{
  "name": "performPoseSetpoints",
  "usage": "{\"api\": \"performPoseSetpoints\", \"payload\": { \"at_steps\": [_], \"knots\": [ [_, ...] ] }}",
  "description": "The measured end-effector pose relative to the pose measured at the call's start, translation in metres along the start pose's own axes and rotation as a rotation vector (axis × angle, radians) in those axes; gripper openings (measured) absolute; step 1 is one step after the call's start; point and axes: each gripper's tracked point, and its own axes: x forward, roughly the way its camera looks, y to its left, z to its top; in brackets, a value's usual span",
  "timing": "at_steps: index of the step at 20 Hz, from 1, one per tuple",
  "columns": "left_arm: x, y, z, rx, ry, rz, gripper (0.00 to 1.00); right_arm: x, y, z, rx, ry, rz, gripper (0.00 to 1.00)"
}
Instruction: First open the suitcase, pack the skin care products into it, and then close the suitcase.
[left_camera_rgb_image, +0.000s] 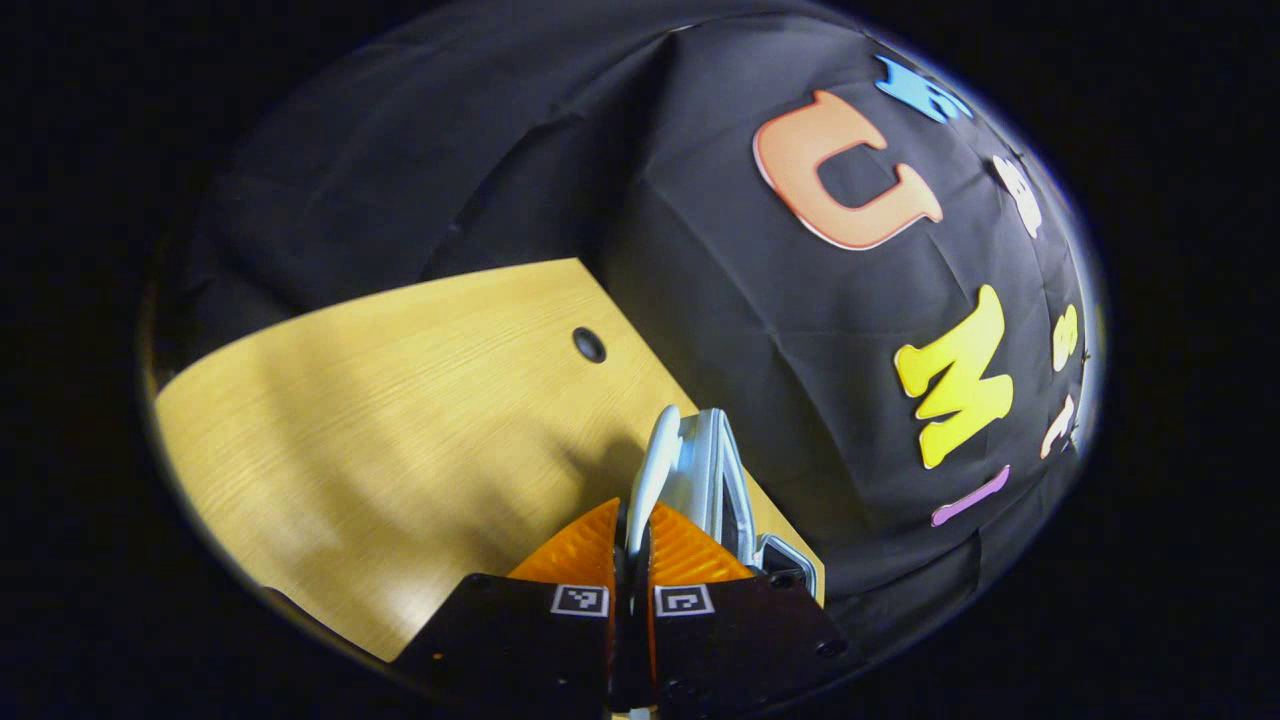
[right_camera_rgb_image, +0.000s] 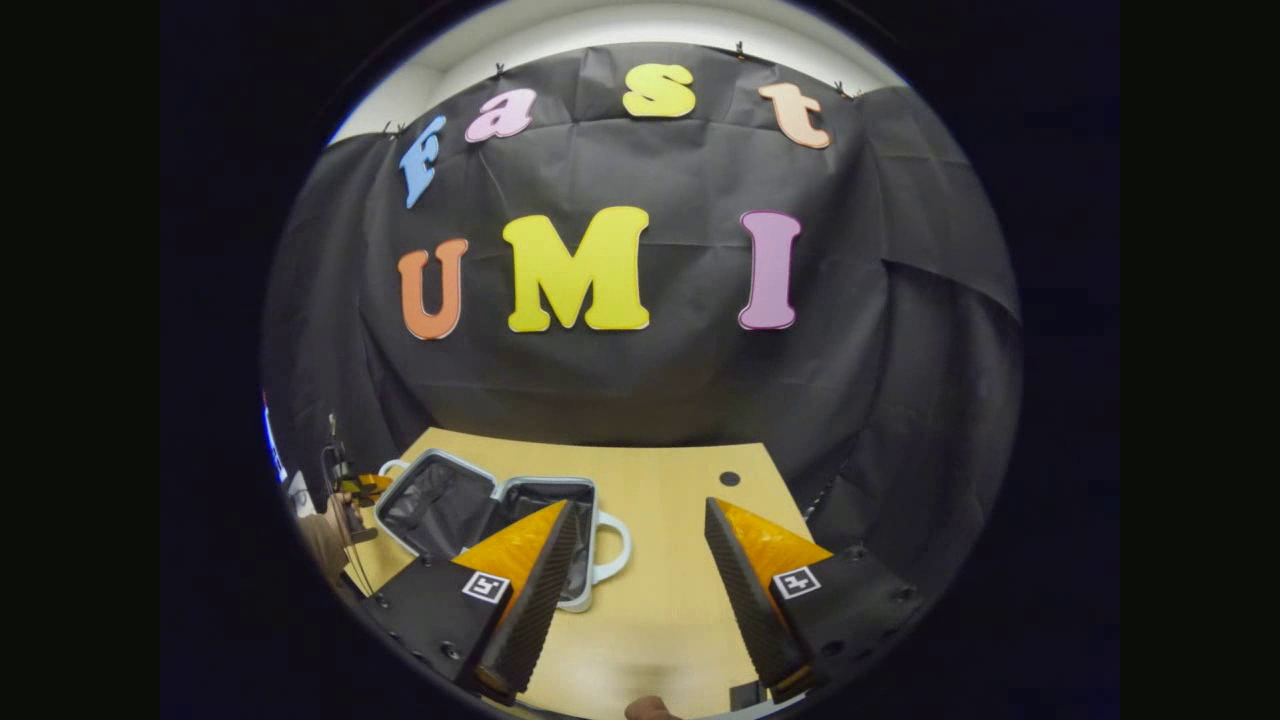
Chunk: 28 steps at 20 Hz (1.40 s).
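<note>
in the left gripper view we see our left gripper (left_camera_rgb_image: 632, 545) clenched on the edge of the suitcase (left_camera_rgb_image: 700, 475): its two fingers stand almost together with a thin pale rim of the lid pressed between them. the lid rises on edge above the fingertips, a silver frame and a bit of dark lining showing beside it. around the suitcase lies the wooden table (left_camera_rgb_image: 400, 420), and a small dark hole (left_camera_rgb_image: 589, 344) sits in the tabletop beyond the suitcase, near the table's far edge.

in the right gripper view our right gripper (right_camera_rgb_image: 640, 525) is released, its fingers spread wide with bare table (right_camera_rgb_image: 660, 520) between them, holding nothing. here the suitcase (right_camera_rgb_image: 500, 510) lies open on the table, both halves showing dark lining, a pale loop handle (right_camera_rgb_image: 615, 548) at its near side, next to our one finger, which overlaps that half. the lid half is tilted away from us. just beyond the suitcase, at its far side, we make out the other gripper (right_camera_rgb_image: 362, 485) and the hand (right_camera_rgb_image: 325, 540) that holds it. we cannot make out any skin care products inside the suitcase. the hole (right_camera_rgb_image: 729, 478) lies well apart from the suitcase, towards the table's other corner.
</note>
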Motion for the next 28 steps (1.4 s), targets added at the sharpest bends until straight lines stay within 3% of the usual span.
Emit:
{"api": "performPoseSetpoints", "payload": {
  "at_steps": [4, 9, 16, 28],
  "knots": [
    [-0.020, -0.075, 0.015, 0.204, -0.071, 0.015, 0.03, 0.004, -0.011, 0.006, -0.011, -0.030, 0.076, 0.76],
    [-0.041, -0.144, 0.002, 0.406, -0.187, 0.098, 0.03, 0.002, -0.035, 0.010, -0.042, -0.045, 0.158, 0.76],
    [-0.057, -0.234, -0.051, 0.667, -0.294, 0.150, 0.03, -0.002, -0.084, 0.019, -0.054, -0.093, 0.162, 0.77],
    [-0.022, -0.326, -0.181, 0.891, -0.298, 0.154, 0.03, -0.001, -0.147, -0.014, -0.027, -0.036, 0.138, 0.77]
  ]
}}
